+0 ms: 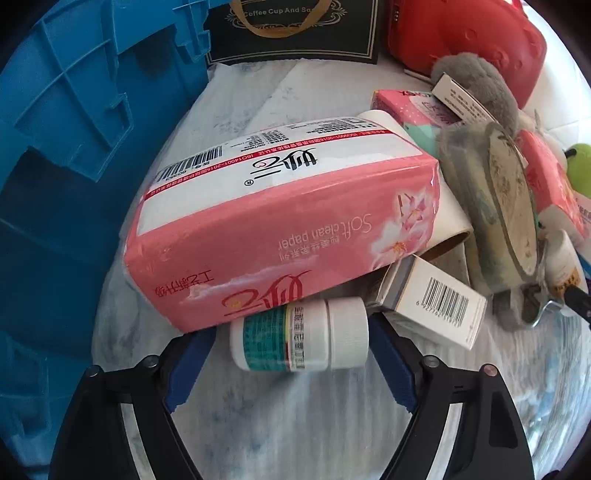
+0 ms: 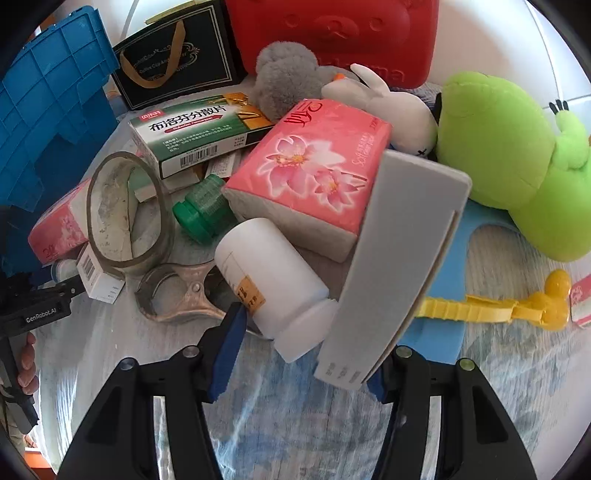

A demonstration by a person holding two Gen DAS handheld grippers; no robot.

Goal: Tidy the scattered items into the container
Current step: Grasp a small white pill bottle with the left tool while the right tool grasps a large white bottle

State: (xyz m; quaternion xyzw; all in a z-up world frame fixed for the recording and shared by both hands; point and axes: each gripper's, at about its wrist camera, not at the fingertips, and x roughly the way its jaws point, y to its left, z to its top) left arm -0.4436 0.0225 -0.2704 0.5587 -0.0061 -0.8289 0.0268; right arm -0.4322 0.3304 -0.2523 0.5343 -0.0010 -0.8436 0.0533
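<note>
A table under a pale, blue-mottled cloth (image 1: 236,96) carries the clutter, with the blue ribbed plastic crate (image 1: 74,122) at its left edge. The pink plastic-wrapped tissue pack (image 1: 280,225) reads "Soft clean paper"; a black gift bag (image 1: 295,33) reads "Coffee Cup And". The left gripper (image 1: 291,332) brackets a small white medicine bottle with a green label (image 1: 299,334), pads open, just beside it. The right gripper (image 2: 310,345) straddles a plain white plastic bottle (image 2: 269,273) and a flat grey box (image 2: 395,266); whether it grips them is unclear.
</note>
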